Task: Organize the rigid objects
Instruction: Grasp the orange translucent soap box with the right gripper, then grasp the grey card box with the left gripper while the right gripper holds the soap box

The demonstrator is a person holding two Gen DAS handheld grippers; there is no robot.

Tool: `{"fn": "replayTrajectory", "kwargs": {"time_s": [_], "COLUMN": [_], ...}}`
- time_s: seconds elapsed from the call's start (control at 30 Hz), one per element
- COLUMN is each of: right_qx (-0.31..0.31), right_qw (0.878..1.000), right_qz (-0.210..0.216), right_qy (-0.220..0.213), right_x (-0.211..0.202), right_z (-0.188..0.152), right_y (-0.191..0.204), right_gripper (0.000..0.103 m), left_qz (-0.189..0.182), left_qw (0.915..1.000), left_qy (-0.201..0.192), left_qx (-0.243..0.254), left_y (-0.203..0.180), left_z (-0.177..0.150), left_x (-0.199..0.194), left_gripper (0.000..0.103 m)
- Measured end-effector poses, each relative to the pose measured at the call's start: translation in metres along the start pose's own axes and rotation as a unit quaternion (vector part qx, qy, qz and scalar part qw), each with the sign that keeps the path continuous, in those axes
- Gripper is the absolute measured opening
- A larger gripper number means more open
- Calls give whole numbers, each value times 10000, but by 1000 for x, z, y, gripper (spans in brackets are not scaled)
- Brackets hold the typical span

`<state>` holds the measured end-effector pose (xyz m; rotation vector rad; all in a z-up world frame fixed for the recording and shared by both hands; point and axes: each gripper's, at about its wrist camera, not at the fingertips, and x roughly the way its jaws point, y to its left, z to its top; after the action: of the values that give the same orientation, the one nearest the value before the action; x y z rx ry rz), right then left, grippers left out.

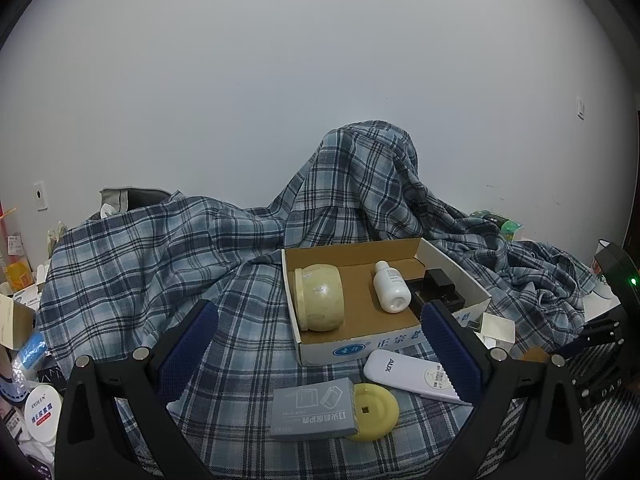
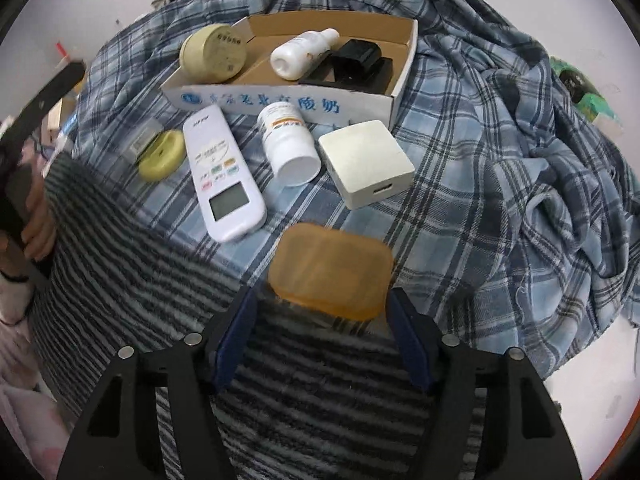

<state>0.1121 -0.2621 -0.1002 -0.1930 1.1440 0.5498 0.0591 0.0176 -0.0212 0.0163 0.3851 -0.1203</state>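
An open cardboard box (image 1: 384, 346) (image 2: 280, 100) on the plaid cloth holds a cream jar (image 1: 320, 300) (image 2: 214, 54), a white bottle (image 1: 391, 292) (image 2: 304, 54) and a black block (image 1: 436, 288) (image 2: 352, 66). In front of it lie a white remote (image 1: 408, 376) (image 2: 224, 172), a yellow disc (image 1: 376, 410) (image 2: 160, 154), a grey carton (image 1: 312, 410), a white pill bottle (image 2: 288, 142) and a white cube adapter (image 2: 366, 162). An orange translucent case (image 2: 330, 270) sits between the tips of my right gripper (image 2: 322, 294); a gap shows on its left side. My left gripper (image 1: 320, 310) is wide open and holds nothing.
Plaid cloth (image 1: 160, 260) drapes over humps behind the box. Striped grey fabric (image 2: 160, 280) lies under my right gripper. Cartons and a white tub (image 1: 42, 412) crowd the left edge. A hand (image 2: 38, 220) holds the other gripper at the left.
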Motion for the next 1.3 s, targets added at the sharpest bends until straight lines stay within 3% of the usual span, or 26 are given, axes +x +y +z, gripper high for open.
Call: {"fn": "replayTrajectory", "kwargs": {"time_s": [0.1, 0.27, 0.47, 0.57, 0.73, 0.9, 1.0, 1.07, 1.17, 1.3], "right_qx": [-25, 396, 576, 519, 419, 525, 553, 602, 654, 670], "right_qw": [9994, 9991, 9972, 9953, 9867, 9640, 9608, 9609, 9617, 9619], "right_qz": [-316, -60, -376, -681, -1008, -1350, -1220, -1158, -1080, -1001], "right_qy": [-124, -140, -280, -441, -1204, -2229, -2428, -2442, -2433, -2455], "right_x": [0, 5, 13, 13, -10, -37, -40, -41, -39, -40], "right_z": [4, 14, 18, 16, 13, 6, 5, 4, 2, -1], "right_y": [2, -3, 3, 8, 18, 19, 17, 14, 12, 9], "right_gripper": [66, 66, 66, 61, 61, 61, 61, 61, 61, 61], "left_qz": [6, 8, 6, 8, 10, 37, -150, -487, -474, -286], "left_qw": [10000, 10000, 10000, 10000, 10000, 9998, 9987, 9945, 9911, 9860], "left_qy": [-15, -16, -17, -5, 34, 154, 459, 926, 1223, 1638], "left_qx": [15, 2, 8, -7, -51, -122, -155, 41, 225, 73], "left_y": [-1, 0, 0, 0, 3, 6, 10, 8, 7, 17], "left_z": [0, 0, 0, 0, 1, 0, 0, -1, -7, -13], "left_x": [-1, -1, -1, -1, 0, 4, 12, 24, 30, 42], "left_gripper": [103, 103, 103, 103, 103, 103, 103, 103, 103, 103]}}
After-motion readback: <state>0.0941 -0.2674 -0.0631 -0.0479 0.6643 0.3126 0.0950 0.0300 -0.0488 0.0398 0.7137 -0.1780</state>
